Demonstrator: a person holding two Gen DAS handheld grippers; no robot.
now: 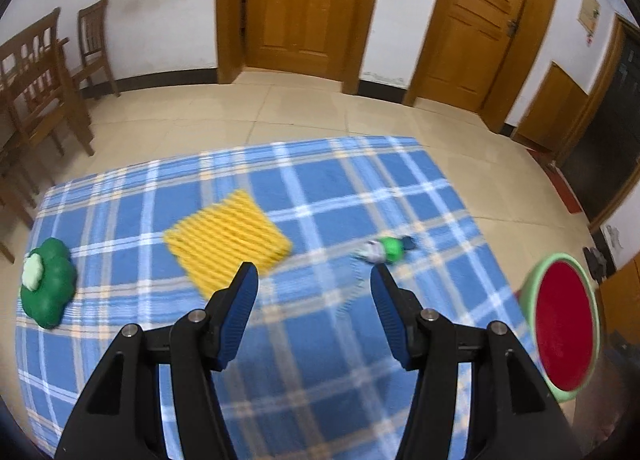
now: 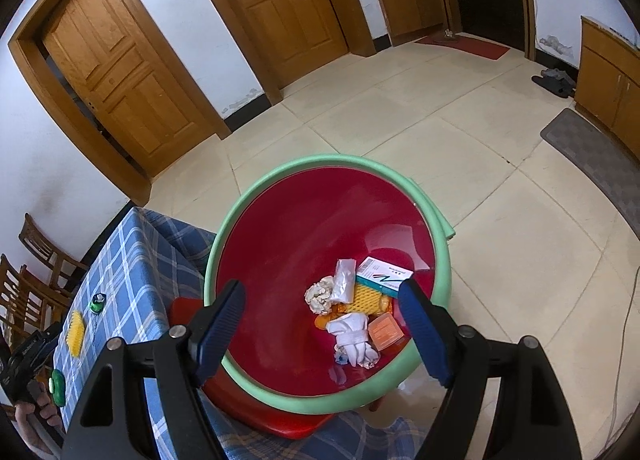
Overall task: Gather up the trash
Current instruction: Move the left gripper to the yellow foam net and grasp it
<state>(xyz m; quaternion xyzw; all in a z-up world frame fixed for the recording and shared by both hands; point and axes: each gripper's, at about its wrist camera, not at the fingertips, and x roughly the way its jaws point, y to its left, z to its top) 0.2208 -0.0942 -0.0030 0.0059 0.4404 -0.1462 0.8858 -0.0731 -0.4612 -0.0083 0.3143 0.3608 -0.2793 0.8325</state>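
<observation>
The desk (image 1: 328, 187), covered in blue plaid cloth, lies under and ahead of the left tongs (image 1: 314, 280). The red bin (image 2: 280, 280) with its green rim sits directly below the right tongs (image 2: 322, 296), beside the desk edge, presumably so waste can be dropped straight in. Both tongs stand released and hold nothing. The bin already holds a white wad (image 2: 354, 336), a carton (image 2: 382, 274), an orange packet (image 2: 385, 332) and crumpled paper (image 2: 319, 292). Ahead-left of the left tongs lies a yellow ribbed mat (image 1: 228, 238); far left, a green flower-shaped object (image 1: 48, 284). The remaining trash, a small green-and-white crumpled piece (image 1: 386, 248), rests on the desk just ahead of the left tongs' right finger. Judged: this is the next pickup.
</observation>
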